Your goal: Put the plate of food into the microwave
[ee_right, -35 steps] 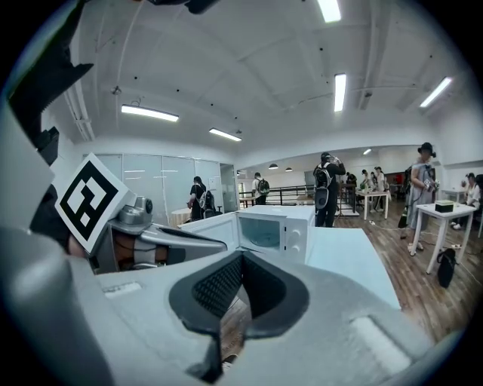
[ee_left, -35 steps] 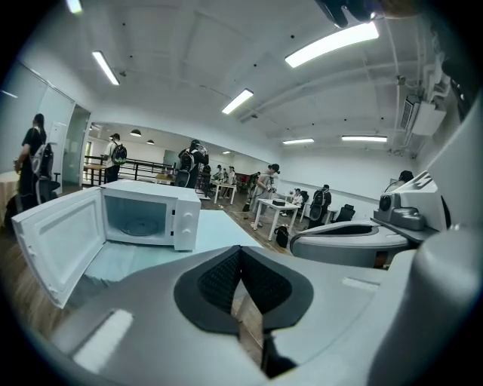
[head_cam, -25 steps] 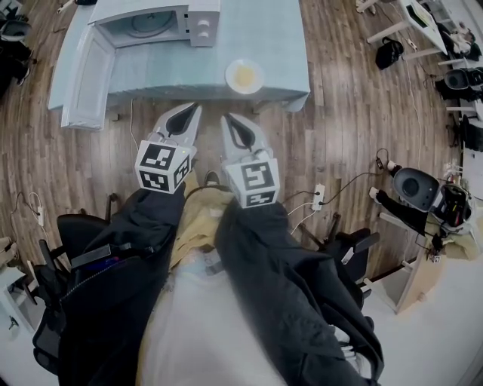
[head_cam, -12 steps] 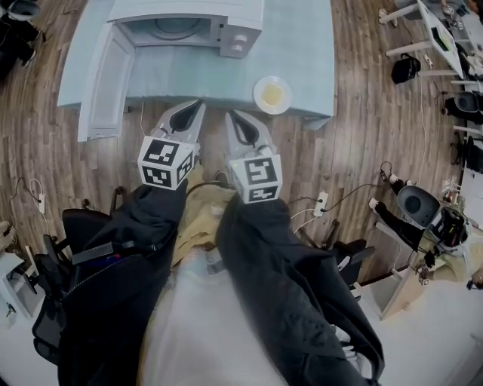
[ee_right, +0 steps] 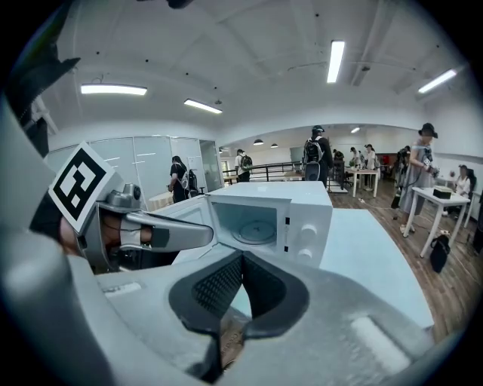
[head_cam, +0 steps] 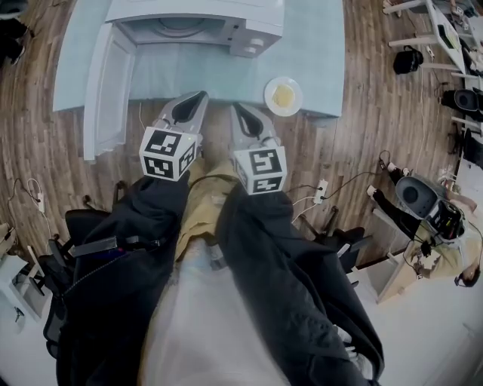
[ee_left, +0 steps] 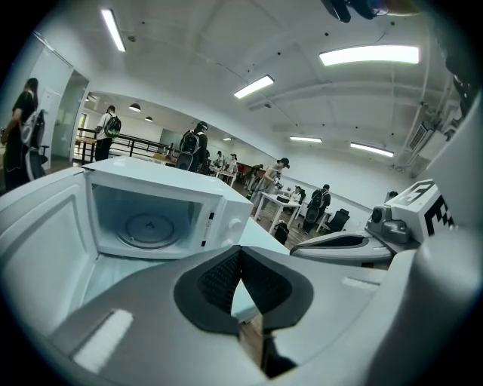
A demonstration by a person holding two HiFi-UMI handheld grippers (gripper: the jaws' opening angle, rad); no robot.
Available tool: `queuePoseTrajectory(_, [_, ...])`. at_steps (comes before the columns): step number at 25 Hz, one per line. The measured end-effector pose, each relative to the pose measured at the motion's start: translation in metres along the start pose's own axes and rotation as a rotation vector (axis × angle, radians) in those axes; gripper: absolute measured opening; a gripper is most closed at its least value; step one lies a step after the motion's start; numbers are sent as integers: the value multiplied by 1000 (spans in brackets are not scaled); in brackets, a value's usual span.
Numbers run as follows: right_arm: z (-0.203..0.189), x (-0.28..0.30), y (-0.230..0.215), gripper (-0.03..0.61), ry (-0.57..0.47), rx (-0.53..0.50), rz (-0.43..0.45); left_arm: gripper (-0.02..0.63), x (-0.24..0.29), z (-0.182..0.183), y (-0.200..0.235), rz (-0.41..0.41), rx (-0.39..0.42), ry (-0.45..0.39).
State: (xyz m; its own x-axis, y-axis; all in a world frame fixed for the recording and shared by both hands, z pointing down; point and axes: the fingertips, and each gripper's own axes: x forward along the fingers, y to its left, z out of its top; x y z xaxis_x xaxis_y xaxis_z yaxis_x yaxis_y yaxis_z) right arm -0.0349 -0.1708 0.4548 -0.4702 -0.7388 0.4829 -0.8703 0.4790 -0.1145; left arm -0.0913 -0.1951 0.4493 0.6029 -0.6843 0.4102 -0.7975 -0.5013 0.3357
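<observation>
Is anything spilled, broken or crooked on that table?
Nothing stands out. The microwave stands upright on the table with its door swung open and nothing inside. The plate lies flat near the table's front edge, its yellow food all on it, nothing spilled.

An open-plan office or lab is indicated — a wood-plank floor (head_cam: 45, 151), black office chairs (head_cam: 79, 226), white desks (ee_right: 445, 197), ceiling strip lights (ee_right: 336, 60) and glass partitions (ee_right: 139, 170) are seen, with people (ee_right: 315, 154) standing about.
</observation>
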Motion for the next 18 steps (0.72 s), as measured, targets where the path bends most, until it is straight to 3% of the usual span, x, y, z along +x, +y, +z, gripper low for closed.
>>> queuePoseTrajectory(9, [-66, -4, -47, -5, 70, 247, 8, -3, 29, -47, -6, 5, 4, 143])
queuePoseTrajectory(18, [-131, 1, -113, -5, 205, 313, 33, -3, 69, -114, -24, 41, -68, 298])
